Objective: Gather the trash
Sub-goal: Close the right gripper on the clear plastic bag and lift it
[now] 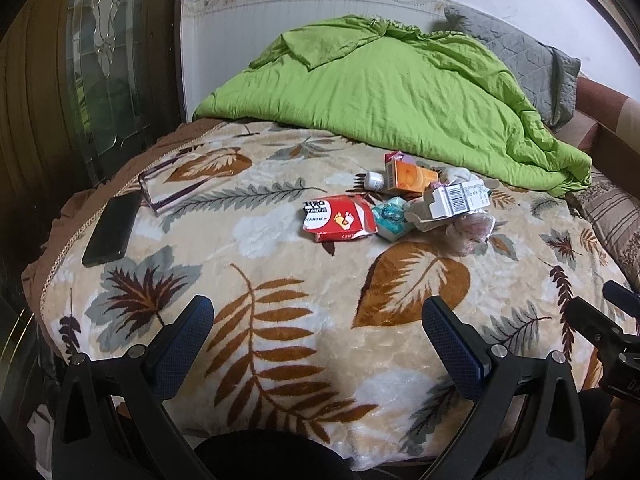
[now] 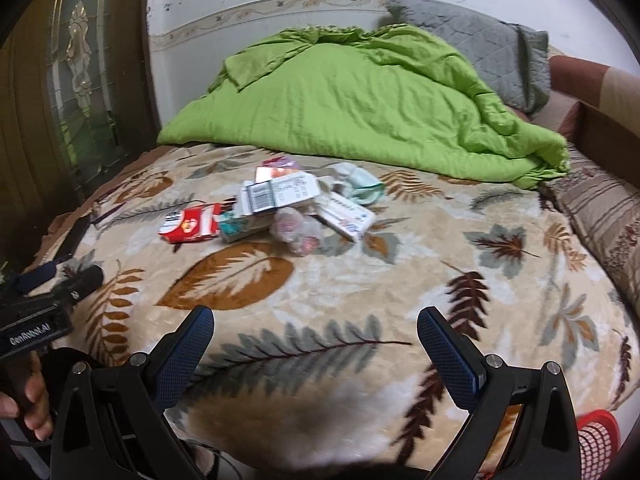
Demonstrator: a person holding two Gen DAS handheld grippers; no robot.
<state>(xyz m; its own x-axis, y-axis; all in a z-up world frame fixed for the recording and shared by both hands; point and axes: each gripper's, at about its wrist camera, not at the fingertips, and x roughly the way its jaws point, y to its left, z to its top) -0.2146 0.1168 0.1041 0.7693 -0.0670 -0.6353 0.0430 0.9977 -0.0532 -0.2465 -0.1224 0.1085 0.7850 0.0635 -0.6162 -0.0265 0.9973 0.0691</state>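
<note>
I judge nothing collected yet: the trash pile point(image 1: 416, 204) lies whole mid-bed on the leaf blanket point(image 1: 280, 320), below the green duvet point(image 1: 400, 92). My left claw point(image 1: 318, 344) and right claw point(image 2: 316, 344) both gape empty, well short; a red basket point(image 2: 598, 440) waits bottom right.

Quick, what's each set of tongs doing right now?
Left tongs: open, holding nothing, above the leaf-print blanket.
Right tongs: open, holding nothing.
</note>
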